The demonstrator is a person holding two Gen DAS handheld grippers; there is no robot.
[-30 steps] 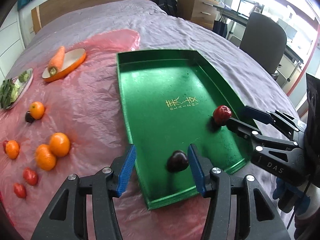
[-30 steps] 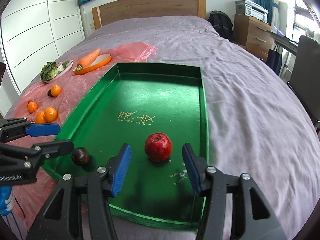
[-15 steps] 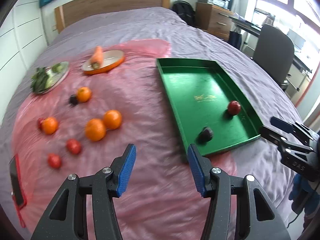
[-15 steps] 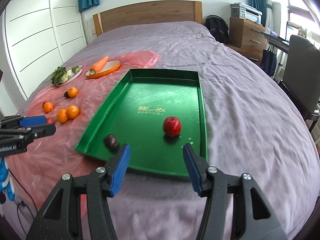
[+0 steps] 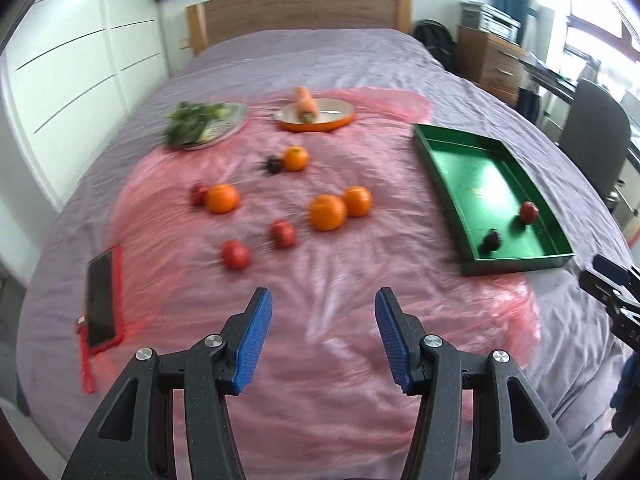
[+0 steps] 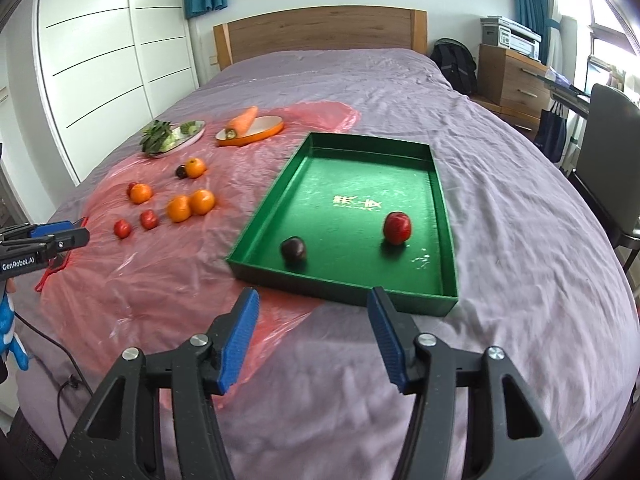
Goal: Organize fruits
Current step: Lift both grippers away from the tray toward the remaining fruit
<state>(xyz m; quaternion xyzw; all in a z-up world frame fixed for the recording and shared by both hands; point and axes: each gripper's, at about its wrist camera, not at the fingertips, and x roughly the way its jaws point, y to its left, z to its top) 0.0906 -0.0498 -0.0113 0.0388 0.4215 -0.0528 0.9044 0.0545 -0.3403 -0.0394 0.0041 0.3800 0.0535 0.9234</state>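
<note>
A green tray lies on the bed and holds a red apple and a dark round fruit. My right gripper hovers short of the tray's near rim, its jaws opening with nothing between them. On the pink plastic sheet left of the tray lie several oranges and small red fruits; a dark fruit sits beside the far orange. My left gripper hangs open and empty above the sheet, nearer than the fruit.
An orange dish with a carrot and a plate of greens sit at the far side. A phone in a red case lies at the sheet's left edge. An office chair and a wooden dresser stand right of the bed.
Both grippers pulled back and up from the tray. The left swung left, from the dark fruit to over the pink sheet. The right left the apple and opened slightly wider.
</note>
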